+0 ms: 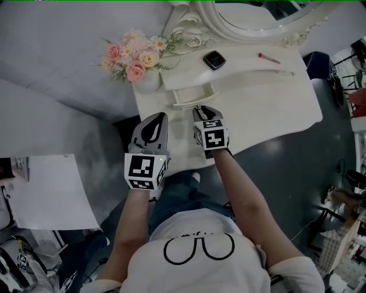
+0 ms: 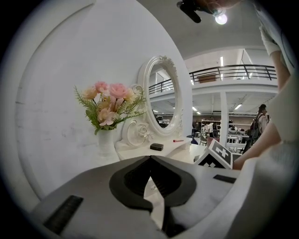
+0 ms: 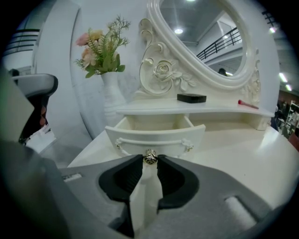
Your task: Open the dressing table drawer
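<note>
The small white drawer (image 1: 194, 96) of the dressing table (image 1: 274, 109) stands pulled partway out from under the raised shelf; in the right gripper view the drawer (image 3: 156, 135) is seen from the front with its inside showing. My right gripper (image 1: 201, 109) is shut on the drawer's metal knob (image 3: 150, 157), which sits between the gripper's (image 3: 150, 158) black tips. My left gripper (image 1: 160, 117) hovers over the table's left front part, left of the drawer. The left gripper (image 2: 150, 158) has its tips together and holds nothing.
A vase of pink flowers (image 1: 137, 60) stands at the table's left back corner. On the shelf lie a black box (image 1: 214, 59) and a thin red stick (image 1: 269, 58), below the oval mirror (image 1: 251, 17). A white board (image 1: 51, 191) lies on the floor at left.
</note>
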Demonstrator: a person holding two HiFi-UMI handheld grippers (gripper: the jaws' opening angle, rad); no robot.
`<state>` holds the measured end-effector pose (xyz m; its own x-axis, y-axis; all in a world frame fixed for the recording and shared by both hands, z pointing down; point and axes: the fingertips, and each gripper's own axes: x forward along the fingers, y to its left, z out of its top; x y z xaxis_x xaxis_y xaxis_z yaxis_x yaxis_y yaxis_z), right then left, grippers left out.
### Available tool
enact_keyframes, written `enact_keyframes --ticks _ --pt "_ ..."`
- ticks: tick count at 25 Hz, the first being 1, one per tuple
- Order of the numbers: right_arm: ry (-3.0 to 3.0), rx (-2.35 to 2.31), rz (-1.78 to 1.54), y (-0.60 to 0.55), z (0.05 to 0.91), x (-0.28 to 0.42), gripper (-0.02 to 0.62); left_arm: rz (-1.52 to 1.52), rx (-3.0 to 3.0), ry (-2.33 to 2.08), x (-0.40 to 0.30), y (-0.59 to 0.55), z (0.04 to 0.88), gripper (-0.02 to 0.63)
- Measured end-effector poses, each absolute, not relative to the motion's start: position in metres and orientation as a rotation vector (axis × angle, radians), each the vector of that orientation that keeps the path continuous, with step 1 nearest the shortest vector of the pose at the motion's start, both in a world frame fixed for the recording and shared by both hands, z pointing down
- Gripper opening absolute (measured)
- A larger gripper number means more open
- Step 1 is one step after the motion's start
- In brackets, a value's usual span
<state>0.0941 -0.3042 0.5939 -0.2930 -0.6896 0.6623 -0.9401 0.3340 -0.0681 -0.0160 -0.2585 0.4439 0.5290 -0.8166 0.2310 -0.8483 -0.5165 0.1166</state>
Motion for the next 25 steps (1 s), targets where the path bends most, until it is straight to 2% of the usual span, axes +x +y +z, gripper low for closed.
enact_keyframes --ticks 8,11,19,22,25 --pt "-2.072 1.413 0.623 -0.293 0.595 0.097 0.098 0.217 2.555 -1.432 -0.021 -0.249 0.44 -0.002" --pt "-2.072 1.419 0.627 -0.29 0.59 0.101 0.129 0.214 2.554 -1.445 -0.023 -0.246 0.437 -0.002" --pt "-2.164 1.49 0.606 -0.282 0.533 0.117 0.133 0.194 2.577 -1.501 -0.027 -0.245 0.416 -0.002" --pt "-2.223 1.493 0.568 -0.276 0.5 0.121 0.112 0.171 2.591 -1.525 -0.028 -0.249 0.402 -0.002" --pt "-2.264 1.522 0.453 -0.269 0.463 0.13 0.024 0.127 2.613 -1.55 -0.027 -0.253 0.384 -0.002"
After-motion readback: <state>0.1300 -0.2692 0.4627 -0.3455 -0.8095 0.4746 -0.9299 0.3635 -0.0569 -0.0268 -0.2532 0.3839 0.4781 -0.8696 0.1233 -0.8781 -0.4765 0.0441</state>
